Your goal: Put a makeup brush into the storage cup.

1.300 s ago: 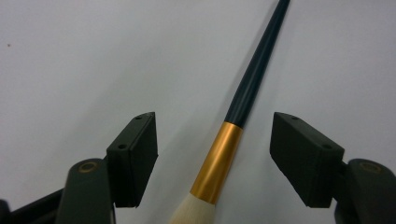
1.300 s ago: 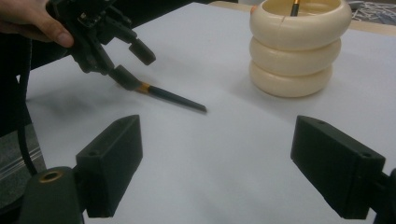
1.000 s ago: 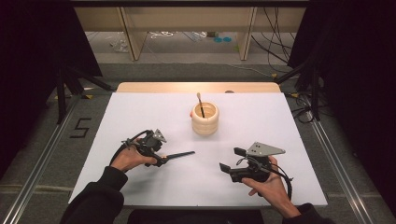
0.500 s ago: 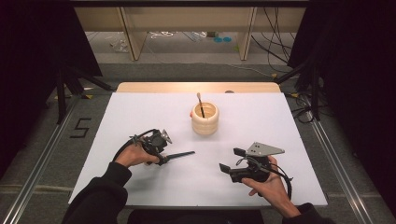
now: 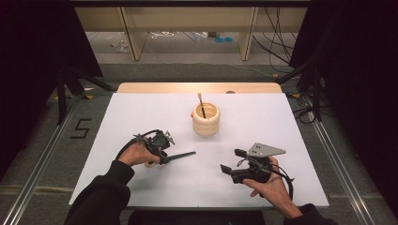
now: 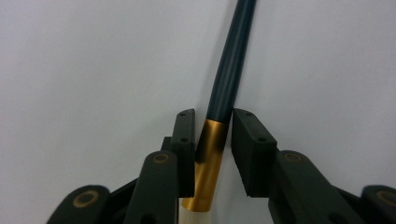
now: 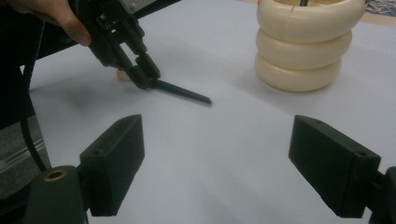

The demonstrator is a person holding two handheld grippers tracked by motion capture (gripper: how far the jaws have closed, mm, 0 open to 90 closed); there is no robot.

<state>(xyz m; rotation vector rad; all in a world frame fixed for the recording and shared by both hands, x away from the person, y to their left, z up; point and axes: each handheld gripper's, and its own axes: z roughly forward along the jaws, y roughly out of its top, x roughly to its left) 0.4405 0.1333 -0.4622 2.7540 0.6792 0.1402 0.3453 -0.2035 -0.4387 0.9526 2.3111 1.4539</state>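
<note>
The left gripper [image 5: 162, 154] sits in the lower left of the high view, down on the white table [image 5: 263, 122]. Its jaws are nearly shut around a brush [image 6: 219, 126], one on each side of the gold band. A thin gap shows on the right side, so the grip looks loose or just starting. The dark handle points away across the table, and the pale bristles are at the bottom edge of the left gripper view.

The right gripper [image 7: 217, 168] waits low and to the right in the high view. Its jaws are wide open and hold nothing.

The cream pot [image 5: 206, 119] stands in the middle of the table with another brush [image 5: 202, 105] in it.

To do this well, squeeze the gold band firmly first. Then lift slowly, tip the brush upright, and lower it into the pot without bumping the rim.
</note>
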